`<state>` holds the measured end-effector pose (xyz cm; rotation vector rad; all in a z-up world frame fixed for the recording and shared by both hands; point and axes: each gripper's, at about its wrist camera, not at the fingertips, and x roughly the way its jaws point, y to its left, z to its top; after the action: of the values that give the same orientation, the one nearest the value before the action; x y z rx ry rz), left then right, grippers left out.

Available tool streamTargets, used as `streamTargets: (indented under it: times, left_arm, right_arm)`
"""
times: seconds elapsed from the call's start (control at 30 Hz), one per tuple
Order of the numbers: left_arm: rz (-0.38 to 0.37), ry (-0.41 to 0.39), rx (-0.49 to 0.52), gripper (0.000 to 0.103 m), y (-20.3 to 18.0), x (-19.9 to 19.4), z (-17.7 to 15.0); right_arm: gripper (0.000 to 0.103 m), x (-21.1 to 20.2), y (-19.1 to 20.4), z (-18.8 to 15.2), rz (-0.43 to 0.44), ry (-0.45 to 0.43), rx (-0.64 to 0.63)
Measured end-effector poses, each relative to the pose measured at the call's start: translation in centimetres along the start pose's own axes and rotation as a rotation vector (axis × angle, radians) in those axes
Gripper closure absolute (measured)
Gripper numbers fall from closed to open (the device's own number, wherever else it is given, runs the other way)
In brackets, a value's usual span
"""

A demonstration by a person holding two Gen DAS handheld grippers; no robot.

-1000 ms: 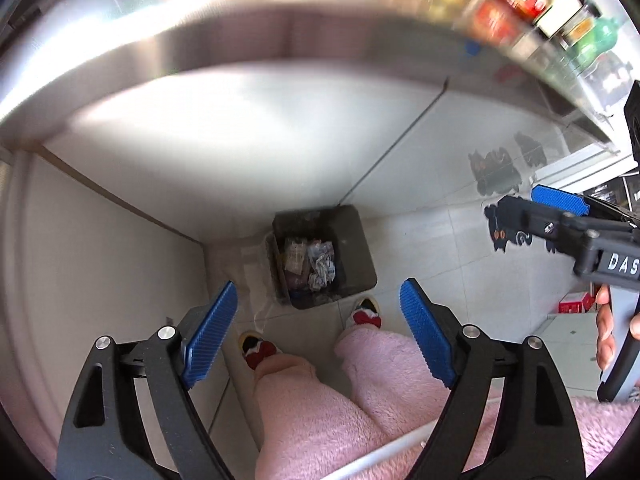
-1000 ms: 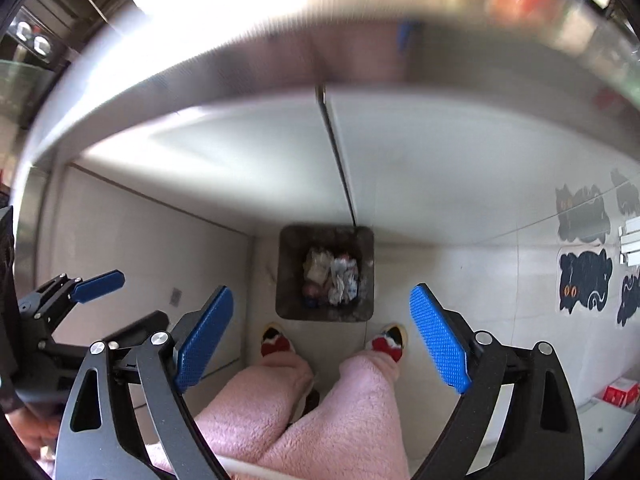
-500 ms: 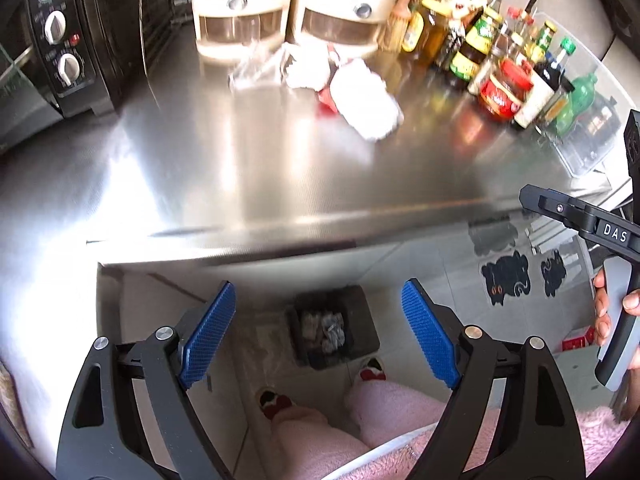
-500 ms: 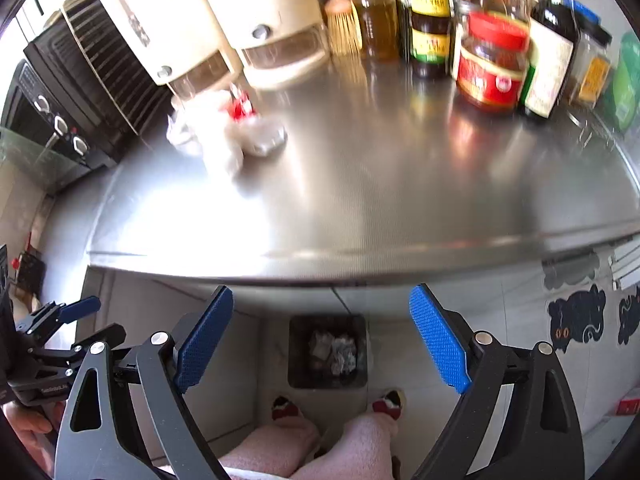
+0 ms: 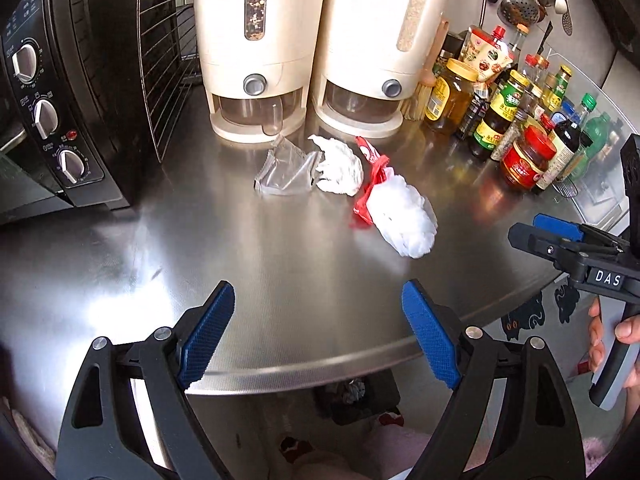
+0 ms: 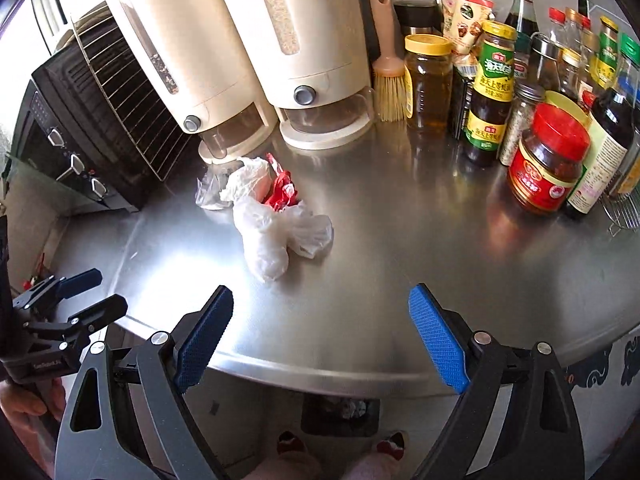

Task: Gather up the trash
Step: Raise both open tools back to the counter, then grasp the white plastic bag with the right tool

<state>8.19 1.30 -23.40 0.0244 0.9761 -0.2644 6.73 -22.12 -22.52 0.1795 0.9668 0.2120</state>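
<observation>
Trash (image 5: 352,184) heaped on steel counter (image 5: 120,248). Left gripper (image 5: 318,336), right gripper (image 6: 320,336) both angled down over counter's near edge, jaws spread, nothing between.

The left wrist camera sits behind its own blue-padded fingers (image 5: 208,332), looking steeply down and forward over the near edge of a steel counter (image 5: 280,264); the right wrist camera looks the same way from further right, beside the condiment jars (image 6: 548,160); both share the crumpled plastic bags (image 5: 404,216) (image 6: 280,232), the two cream dispensers (image 5: 252,40) (image 6: 304,40) and the floor bin (image 5: 360,392) (image 6: 340,408); each catches the other gripper at its side edge.
</observation>
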Motion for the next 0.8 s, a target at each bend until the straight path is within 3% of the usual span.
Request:
streamTargets:
  times: [0.17,0.4,0.8]
  left_arm:
    - [0.015,-0.007,-0.007,0.033,1.0,1.7,2.0]
    - [-0.001,-0.002,-0.009,0.043,2.0,4.5,4.2]
    - [-0.015,0.033,-0.004,0.043,3.4,10.4,7.7]
  right_arm:
    - [0.026,2.2,1.1,1.0,0.035,0.021,-0.027]
    - [0.053,5.4,2.3,1.7,0.067,0.066,-0.049]
    - [0.057,9.3,3.4,2.3,0.057,0.11,-0.085]
